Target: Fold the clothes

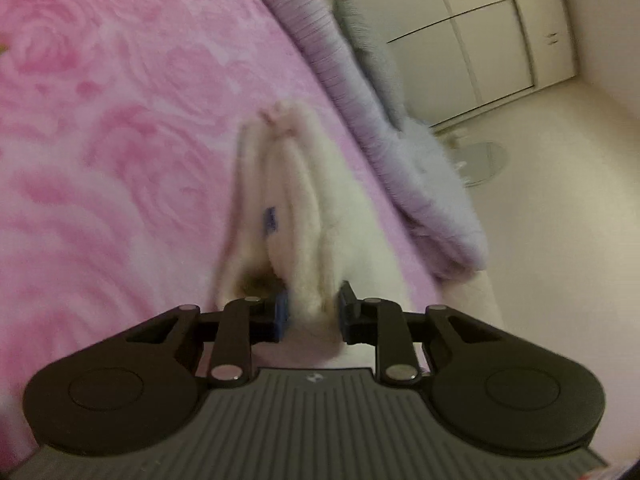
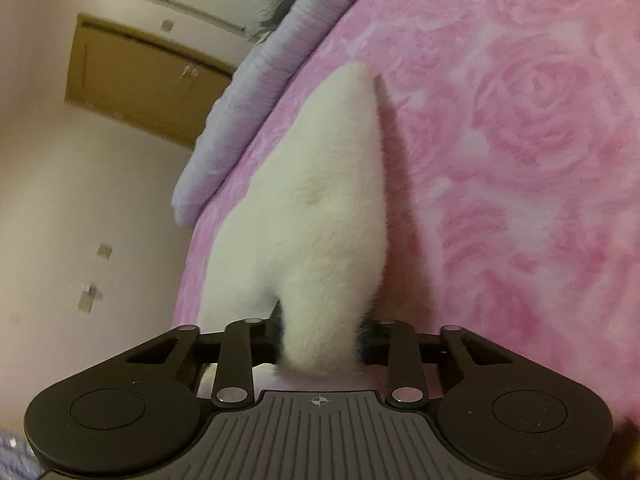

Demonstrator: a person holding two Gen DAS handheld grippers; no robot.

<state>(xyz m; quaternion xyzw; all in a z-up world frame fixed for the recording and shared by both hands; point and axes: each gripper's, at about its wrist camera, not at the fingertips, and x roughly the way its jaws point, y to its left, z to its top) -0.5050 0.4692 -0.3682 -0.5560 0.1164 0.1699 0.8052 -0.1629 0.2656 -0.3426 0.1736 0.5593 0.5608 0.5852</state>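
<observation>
Left wrist view: the left gripper (image 1: 312,316) was seen with its jaws narrowed and pressed on a bunched fold of the white fleecy garment (image 1: 292,208), which was stretched forward over the pink rose-patterned bedspread (image 1: 120,152); a lilac quilt (image 1: 400,160) was seen along the bed's edge. Right wrist view: the right gripper (image 2: 320,340) was shown likewise closed on a thick tuft of the same garment (image 2: 320,200), its remainder lying on the bedspread (image 2: 520,120). The pile could be judged slippery: an uneven pull might free one corner and skew the fold.
</observation>
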